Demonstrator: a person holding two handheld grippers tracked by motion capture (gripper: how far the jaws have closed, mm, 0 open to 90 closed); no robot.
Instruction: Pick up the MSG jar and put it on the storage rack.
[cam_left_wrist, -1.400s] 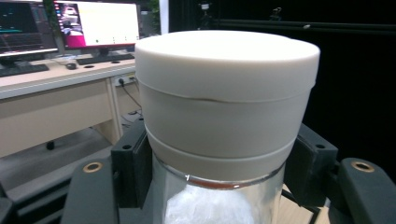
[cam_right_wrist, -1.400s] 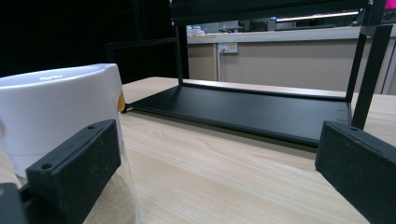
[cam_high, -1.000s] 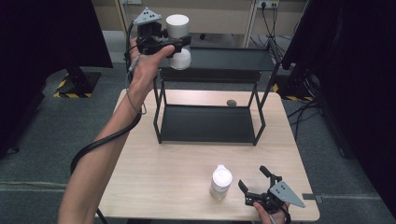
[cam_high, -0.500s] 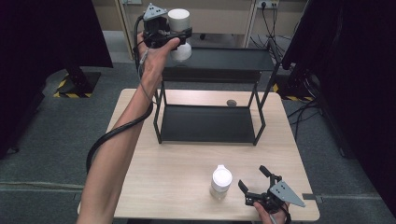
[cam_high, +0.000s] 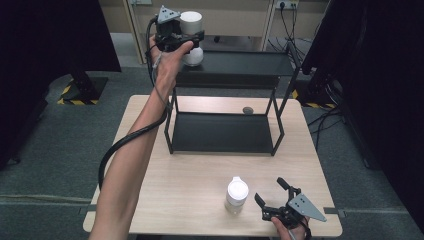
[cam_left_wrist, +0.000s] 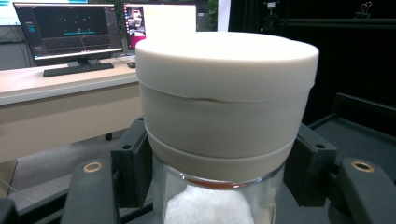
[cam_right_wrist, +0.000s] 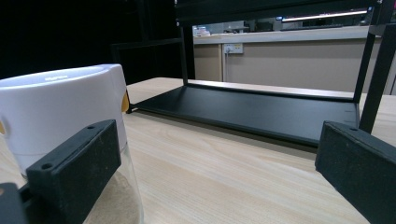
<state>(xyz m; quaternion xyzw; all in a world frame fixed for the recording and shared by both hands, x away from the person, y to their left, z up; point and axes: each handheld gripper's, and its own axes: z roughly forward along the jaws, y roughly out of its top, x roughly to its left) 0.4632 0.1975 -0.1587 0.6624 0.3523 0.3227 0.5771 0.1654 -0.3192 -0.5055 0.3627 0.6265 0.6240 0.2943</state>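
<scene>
My left gripper (cam_high: 189, 38) is shut on a glass jar with a wide white lid (cam_high: 191, 21), held upright at the left end of the black rack's top shelf (cam_high: 240, 65). I cannot tell whether the jar's base touches the shelf. In the left gripper view the pads (cam_left_wrist: 133, 170) press the jar (cam_left_wrist: 224, 93) just under its lid, and white stuff shows inside the glass. A second jar with a white cap (cam_high: 236, 192) stands on the table near the front. My right gripper (cam_high: 270, 190) lies open just right of it. In the right gripper view that jar (cam_right_wrist: 60, 107) stands by the left pad (cam_right_wrist: 74, 172).
The black two-tier rack stands mid-table, its lower shelf (cam_high: 222, 132) bare. A small dark round thing (cam_high: 247, 110) lies on the wooden table (cam_high: 190, 185) behind the rack. Desks with monitors (cam_left_wrist: 70, 28) lie beyond the table.
The left hand with the jar has shifted a little to the right and farther over the top shelf's left end. The right gripper and the front jar have not moved.
</scene>
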